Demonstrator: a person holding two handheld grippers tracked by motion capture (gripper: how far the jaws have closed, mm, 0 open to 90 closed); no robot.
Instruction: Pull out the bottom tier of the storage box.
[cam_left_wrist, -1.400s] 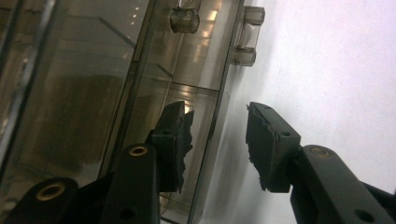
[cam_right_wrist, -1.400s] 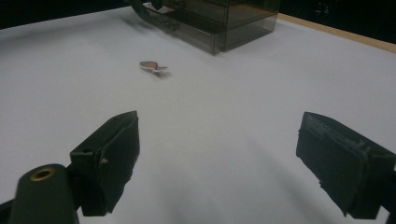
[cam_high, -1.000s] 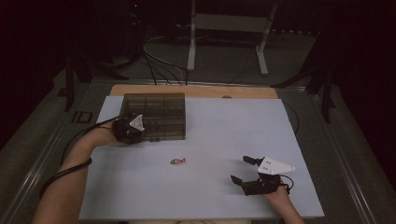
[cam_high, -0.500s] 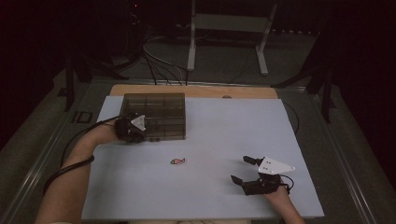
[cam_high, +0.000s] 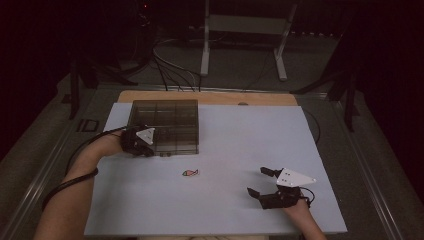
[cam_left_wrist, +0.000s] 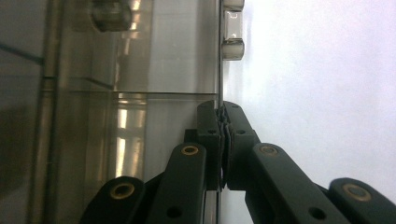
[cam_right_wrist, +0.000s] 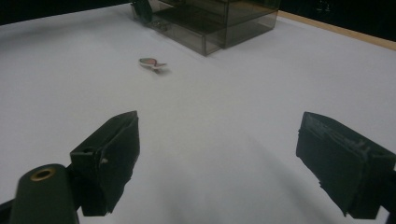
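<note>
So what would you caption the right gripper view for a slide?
Open tool hovering over the white table, facing a small fish-shaped piece and smoky compartment box.

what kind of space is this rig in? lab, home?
Most likely a lab or recording studio, not a home: dark surroundings, a table covered with a plain white sheet, loose cables on the floor behind it, and a metal stand. On the sheet lie a clear compartment box and a small fish-shaped lure.

- Left gripper (cam_high: 141, 141): left of centre in the high view, forearm entering from the lower left corner. In the left gripper view (cam_left_wrist: 223, 140) its jaws are pressed together, apparently pinching a thin edge.
- Right gripper (cam_high: 261, 182): lower right of the high view, hand behind it, jaws spread wide (cam_right_wrist: 217, 163).
</note>
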